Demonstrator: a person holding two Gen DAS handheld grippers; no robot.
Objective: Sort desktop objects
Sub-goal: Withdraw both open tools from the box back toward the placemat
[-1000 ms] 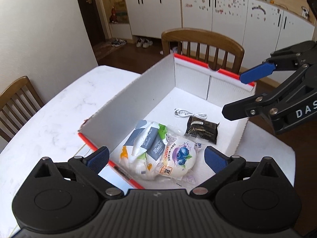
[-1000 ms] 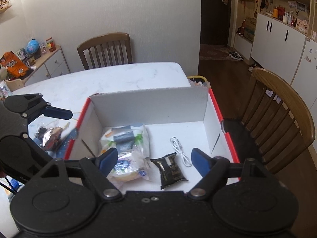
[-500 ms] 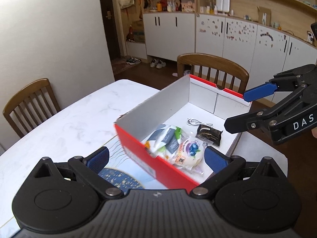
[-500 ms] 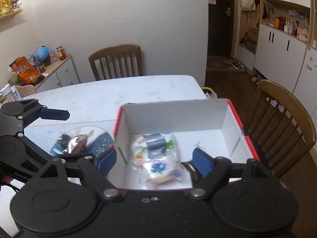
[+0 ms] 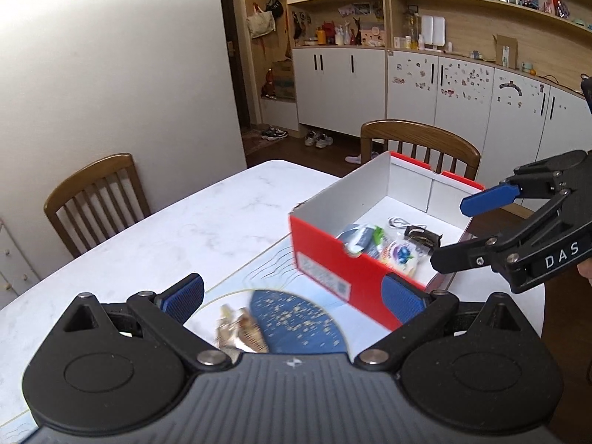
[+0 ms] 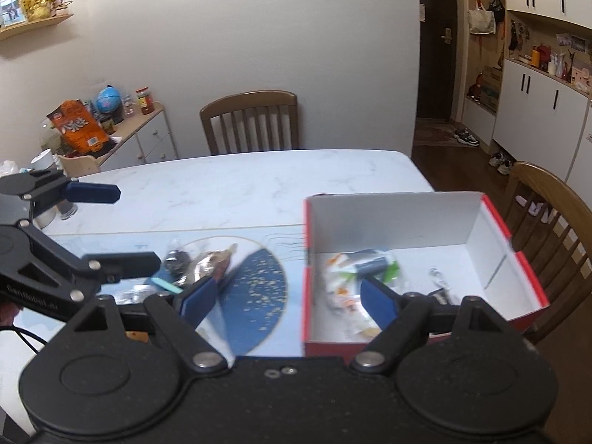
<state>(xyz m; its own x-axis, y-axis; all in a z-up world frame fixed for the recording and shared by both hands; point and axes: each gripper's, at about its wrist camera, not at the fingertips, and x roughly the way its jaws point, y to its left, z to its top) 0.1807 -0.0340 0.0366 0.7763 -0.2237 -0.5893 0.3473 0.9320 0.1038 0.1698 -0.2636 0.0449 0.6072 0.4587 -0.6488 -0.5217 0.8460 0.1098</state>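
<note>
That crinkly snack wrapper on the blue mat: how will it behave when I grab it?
The snack wrapper looks thin, shiny and crumpled, so probably light and floppy. Film may slip between pads. Lying flat on the blue mat, it shouldn't roll, but may slide if pushed.

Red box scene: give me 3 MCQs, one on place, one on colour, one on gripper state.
1. Where is the white cable?
A. inside the red box
B. on the blue mat
C. on a chair

2. What colour is the box's inside?
A. black
B. white
C. green

3. How do the left gripper jaws stand?
A. shut on a snack
B. shut, empty
C. open, empty

Key: 1 A, the cable lies on the box floor. 2 B, the inner walls are white. 3 C, the pads stand wide apart with nothing between them.
</note>
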